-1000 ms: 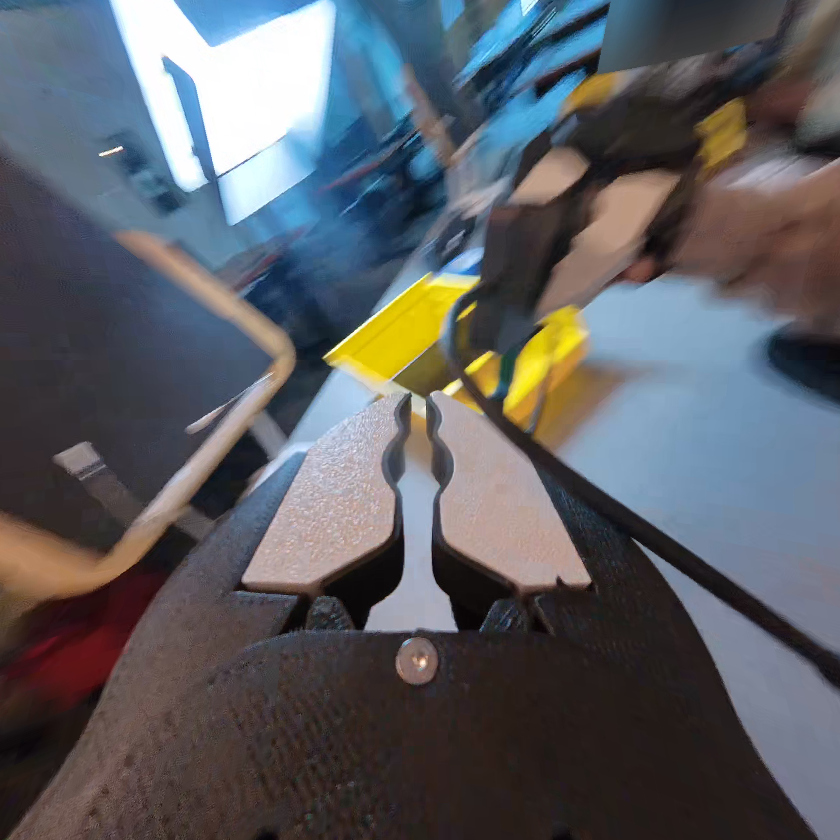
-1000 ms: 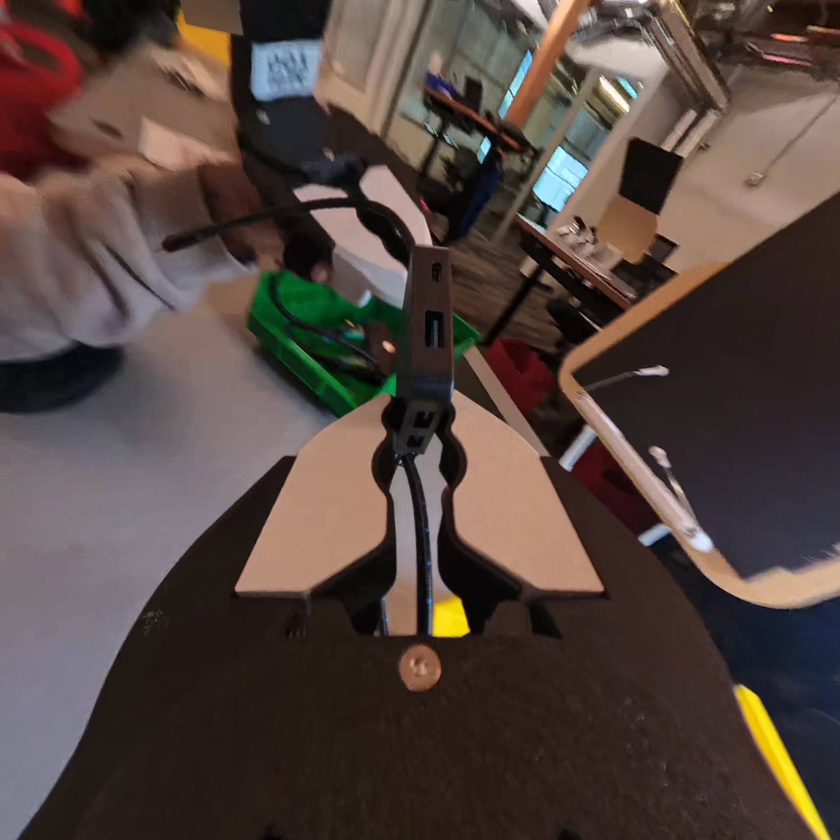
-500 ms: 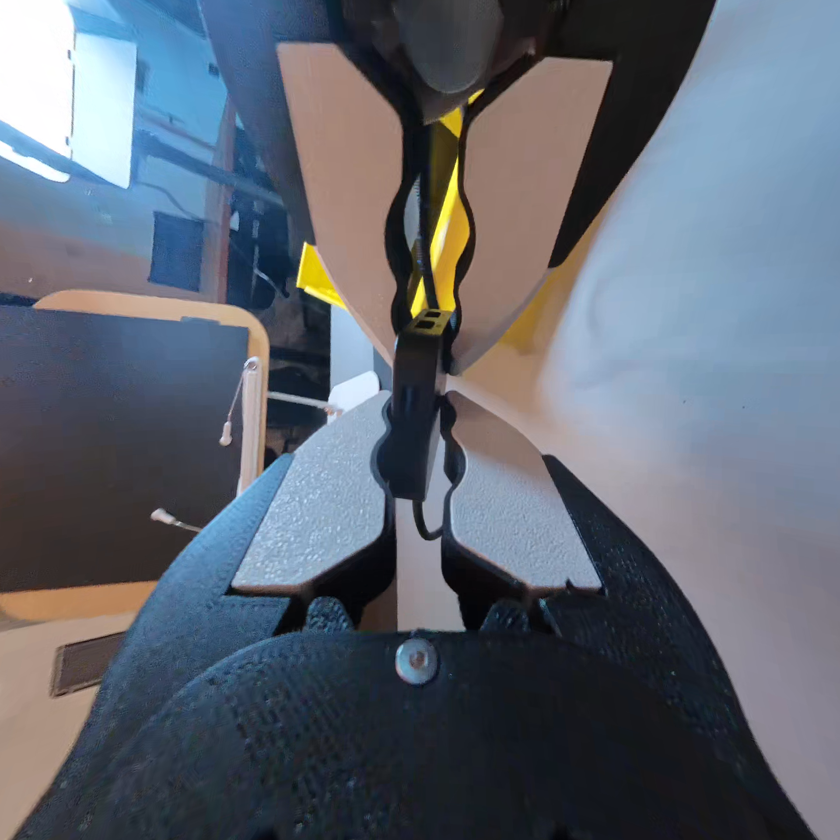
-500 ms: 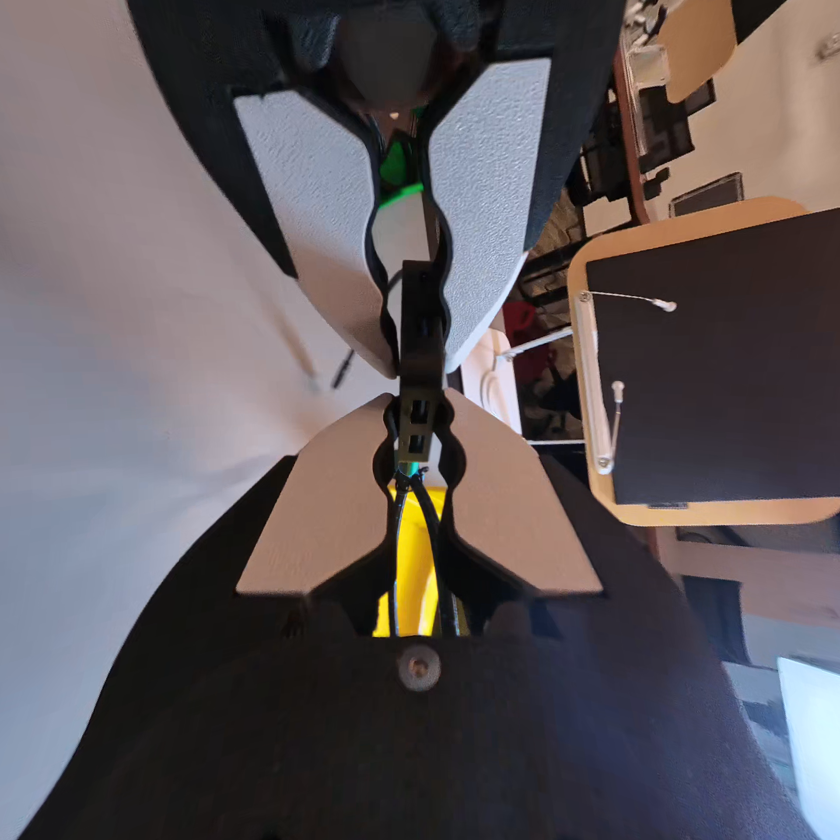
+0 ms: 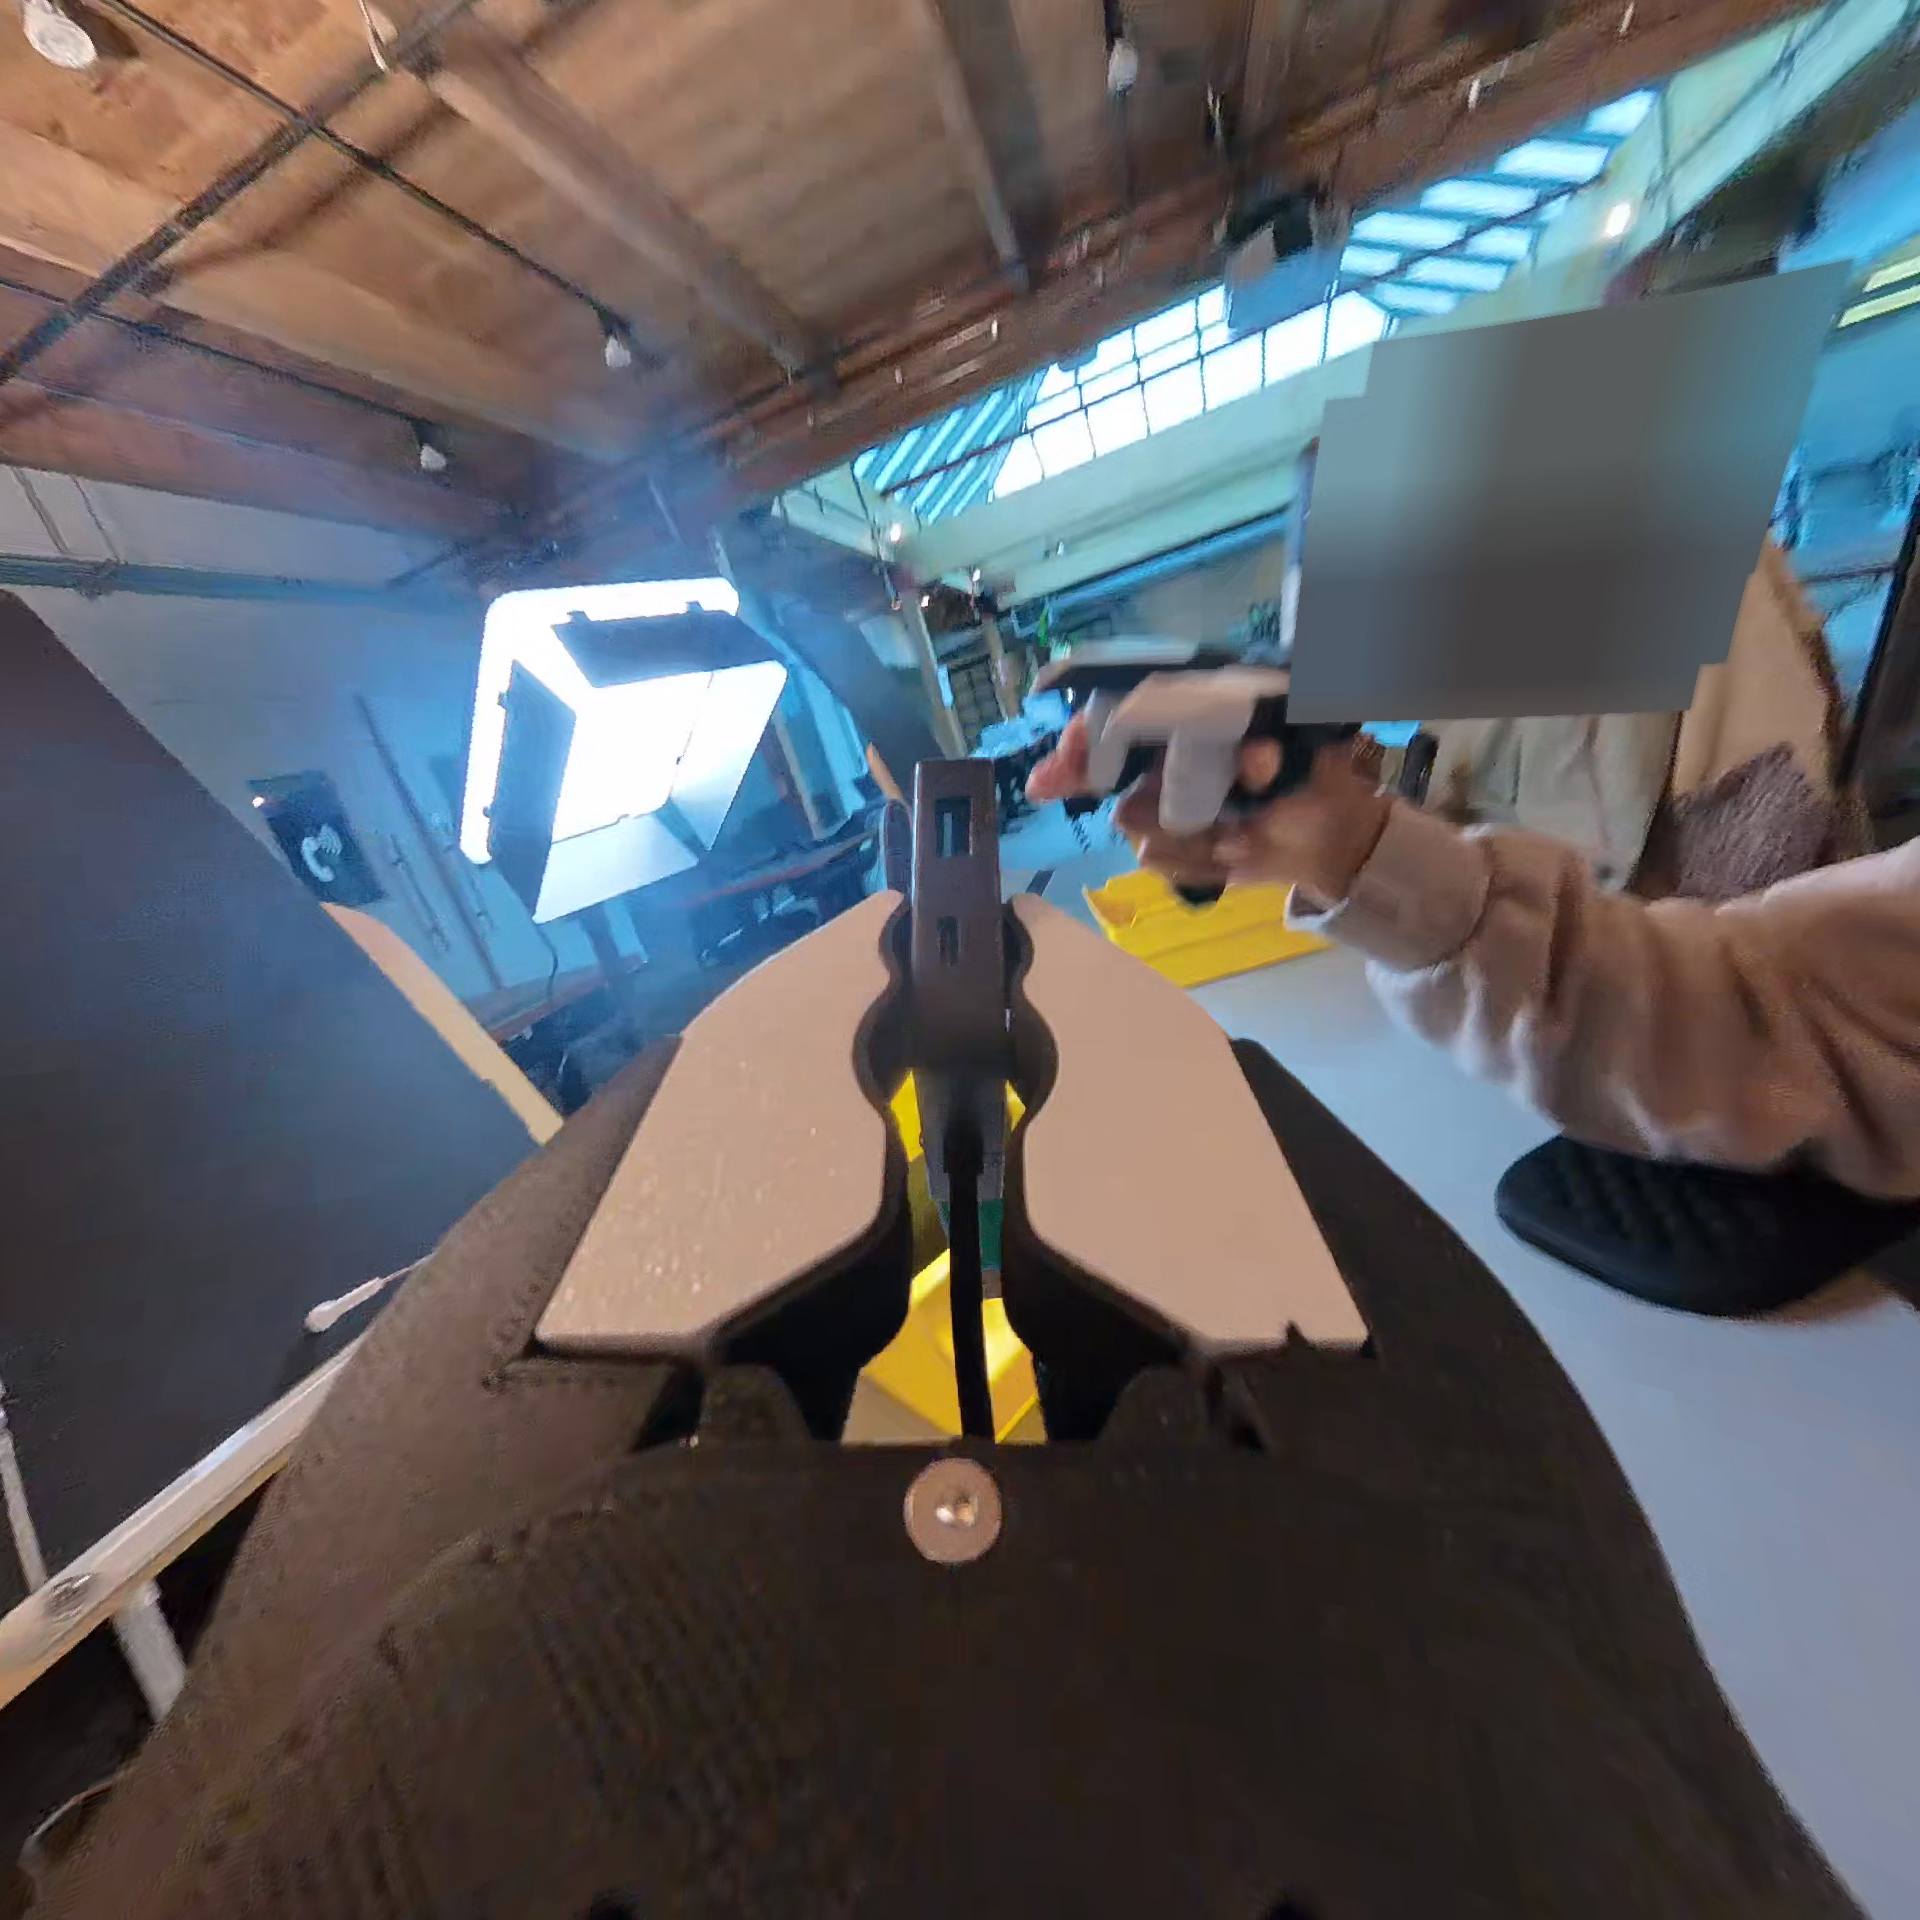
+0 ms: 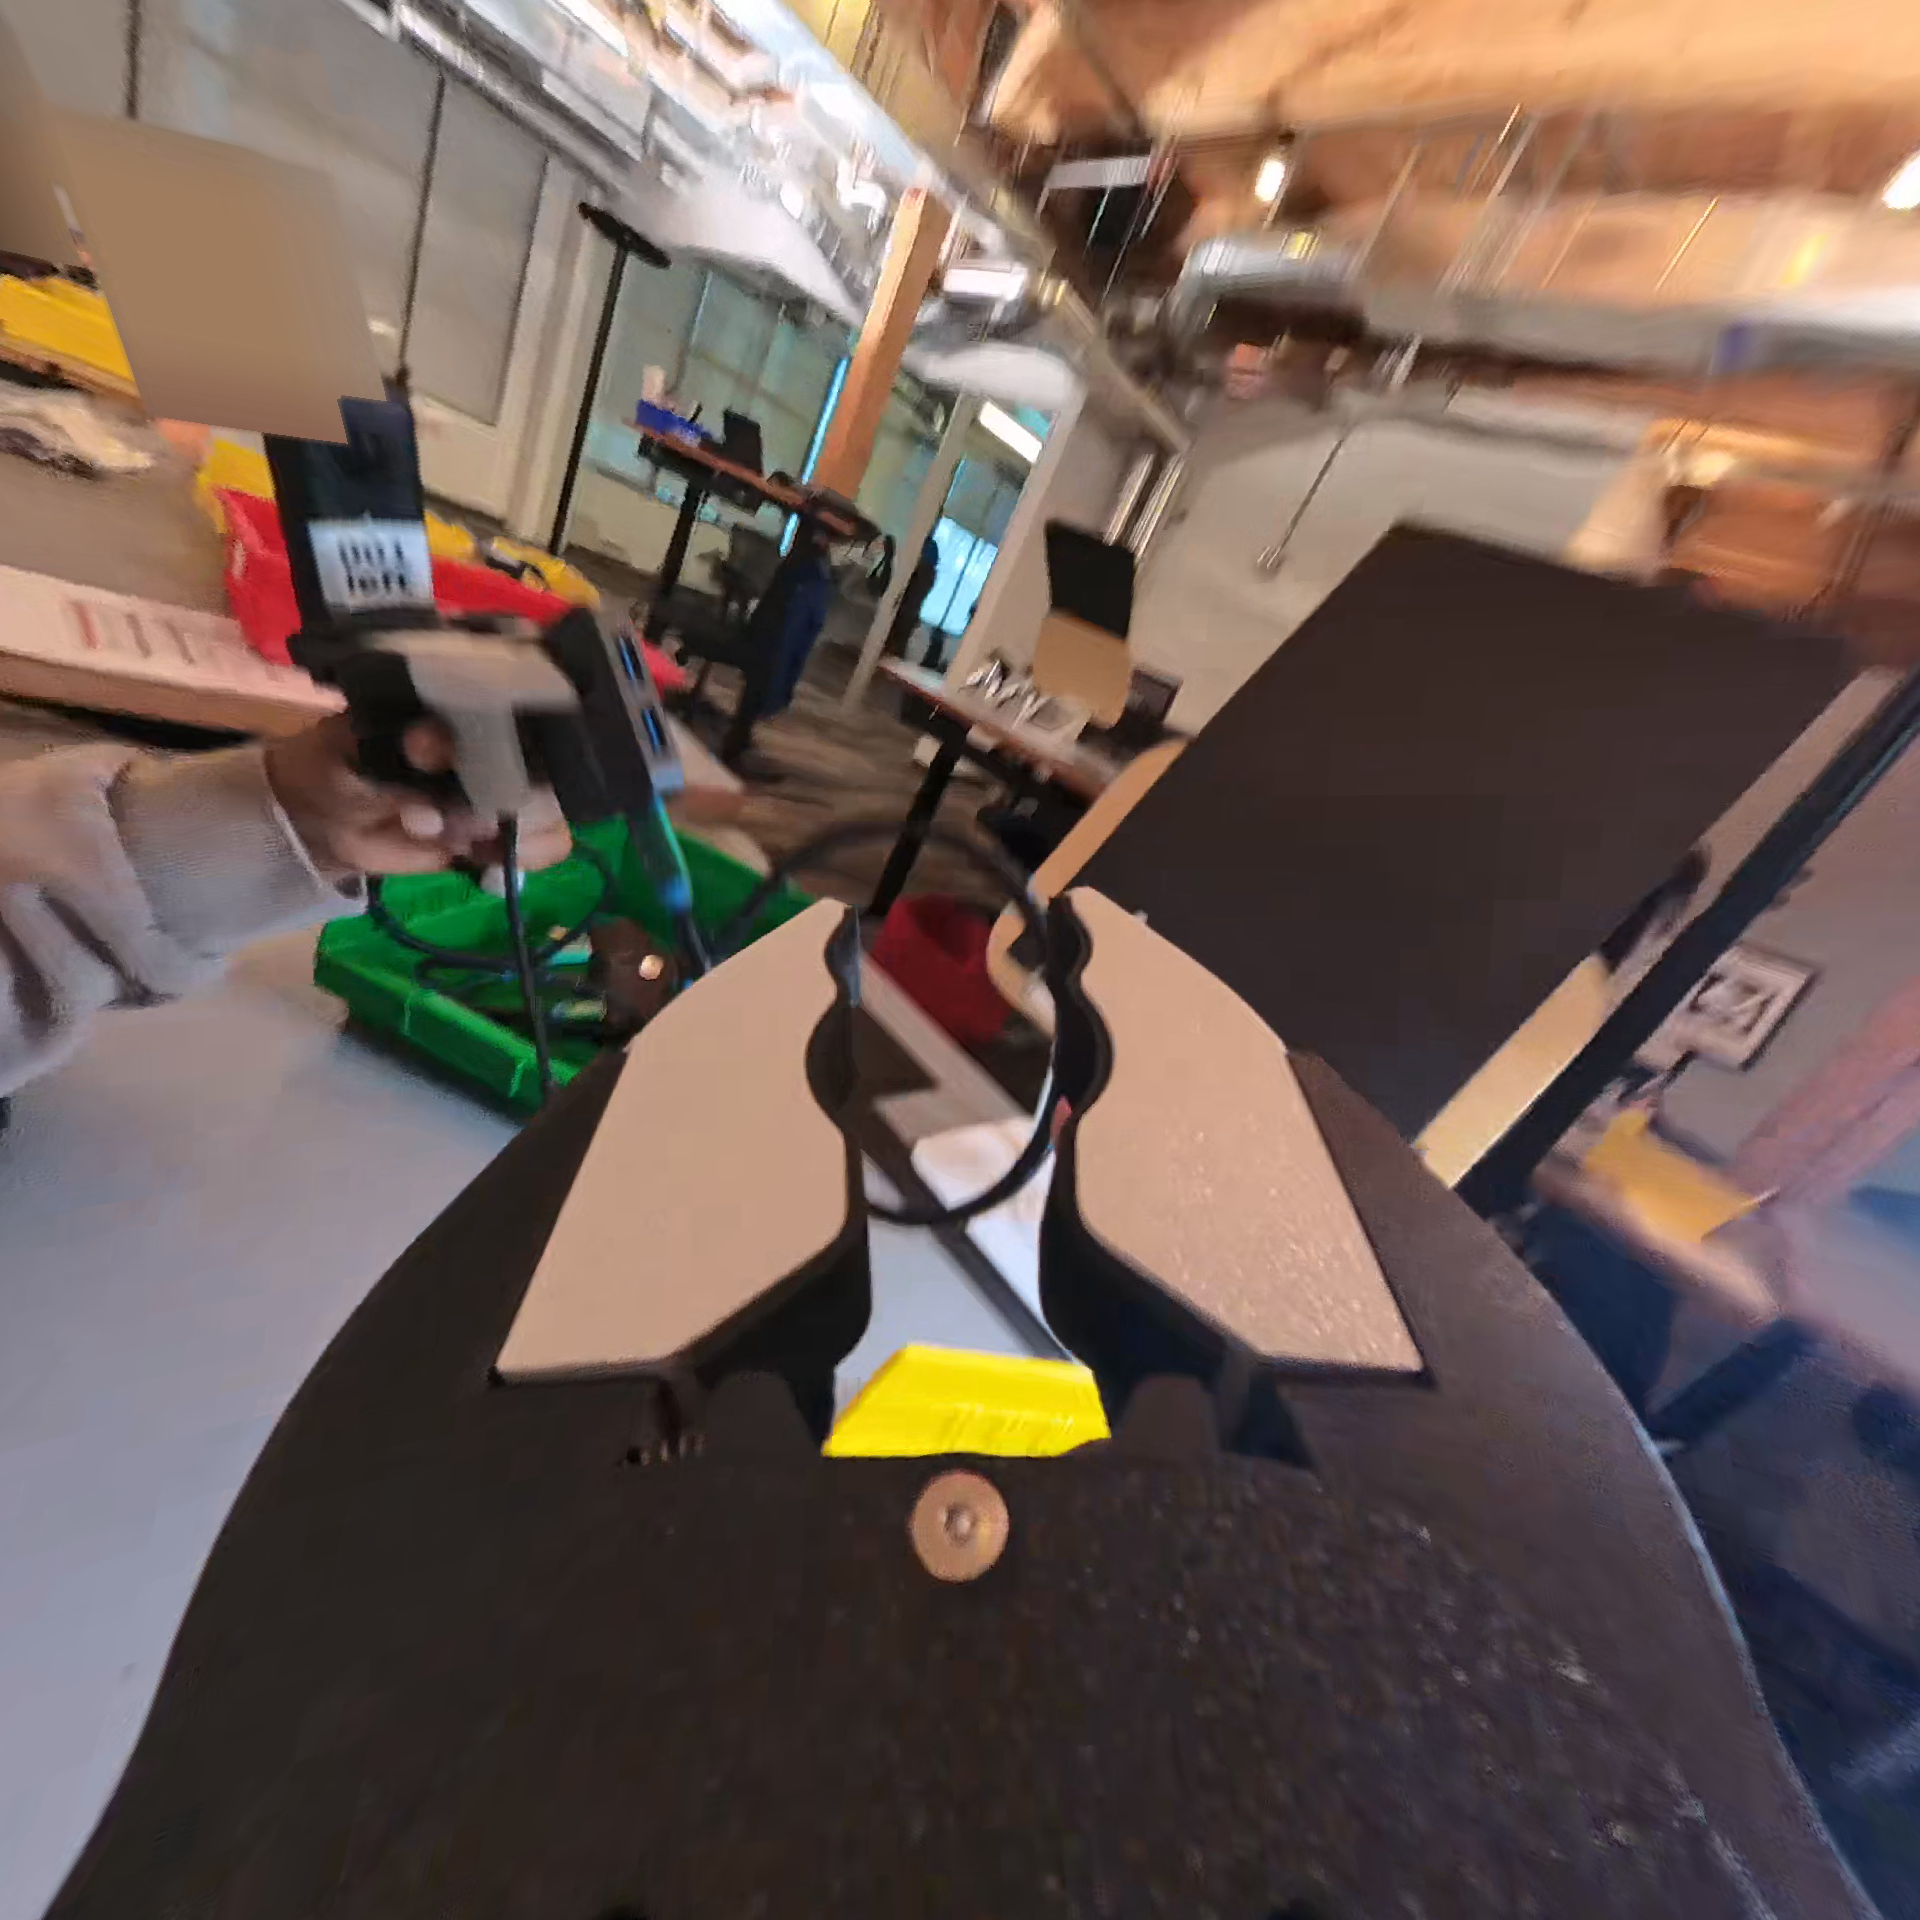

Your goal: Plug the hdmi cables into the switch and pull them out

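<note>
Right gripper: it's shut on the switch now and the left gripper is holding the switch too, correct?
Not quite. The right gripper is open and empty, as the right wrist view shows: its fingers stand apart with only a loose black cable behind them. The left gripper does hold the switch, clamped between its fingers in the left wrist view.

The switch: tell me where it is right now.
The switch stands clamped upright between the left gripper fingers, mid-frame in the left wrist view, its cable trailing down over the yellow bin.
</note>
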`<state>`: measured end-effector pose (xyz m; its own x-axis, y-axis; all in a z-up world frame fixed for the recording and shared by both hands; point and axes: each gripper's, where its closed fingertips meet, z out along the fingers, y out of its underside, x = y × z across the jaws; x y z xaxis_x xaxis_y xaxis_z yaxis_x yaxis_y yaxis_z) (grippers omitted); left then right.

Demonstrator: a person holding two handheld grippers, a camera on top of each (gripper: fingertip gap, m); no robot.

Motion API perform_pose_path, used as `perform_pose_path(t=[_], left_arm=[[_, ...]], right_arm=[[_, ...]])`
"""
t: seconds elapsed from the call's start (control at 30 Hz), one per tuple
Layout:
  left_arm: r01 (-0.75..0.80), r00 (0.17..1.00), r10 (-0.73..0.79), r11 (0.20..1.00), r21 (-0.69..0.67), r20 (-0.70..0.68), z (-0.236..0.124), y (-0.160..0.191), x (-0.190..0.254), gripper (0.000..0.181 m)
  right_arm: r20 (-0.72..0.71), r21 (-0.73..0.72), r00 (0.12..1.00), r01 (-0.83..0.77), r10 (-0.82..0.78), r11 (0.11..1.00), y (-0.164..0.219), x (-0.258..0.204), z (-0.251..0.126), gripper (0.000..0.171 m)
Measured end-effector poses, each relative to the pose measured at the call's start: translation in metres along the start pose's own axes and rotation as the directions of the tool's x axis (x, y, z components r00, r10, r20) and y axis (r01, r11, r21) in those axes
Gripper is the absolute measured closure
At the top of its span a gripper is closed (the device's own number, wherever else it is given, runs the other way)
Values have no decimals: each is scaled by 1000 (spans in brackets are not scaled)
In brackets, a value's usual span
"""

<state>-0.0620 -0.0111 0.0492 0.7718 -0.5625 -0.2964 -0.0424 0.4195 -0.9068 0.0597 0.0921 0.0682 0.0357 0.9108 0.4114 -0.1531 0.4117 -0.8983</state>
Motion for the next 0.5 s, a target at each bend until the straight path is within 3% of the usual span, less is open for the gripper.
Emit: perform_pose_path(t=[0.1,0.17,0.23,0.37,0.5], left_arm=[[44,999,-41,996,77,-31,5,-11,7,167],[49,998,-46,994,96,-39,8,-13,11,167],[74,996,-67,989,130,-59,7,-16,13,167],[92,996,-92,979,179,-10,-2,-20,-2,167],[131,988,-149,948,290,42,-18,-36,-19,167]], right_arm=[[107,-155,987,-103,121,982,65,-6,24,122],[220,-170,941,-224,258,960,86,-24,36,117],[287,-123,893,-325,348,938,86,-37,44,123],[224,-128,930,-267,290,955,91,-30,46,125],[257,-63,891,-371,374,927,74,-17,31,131]])
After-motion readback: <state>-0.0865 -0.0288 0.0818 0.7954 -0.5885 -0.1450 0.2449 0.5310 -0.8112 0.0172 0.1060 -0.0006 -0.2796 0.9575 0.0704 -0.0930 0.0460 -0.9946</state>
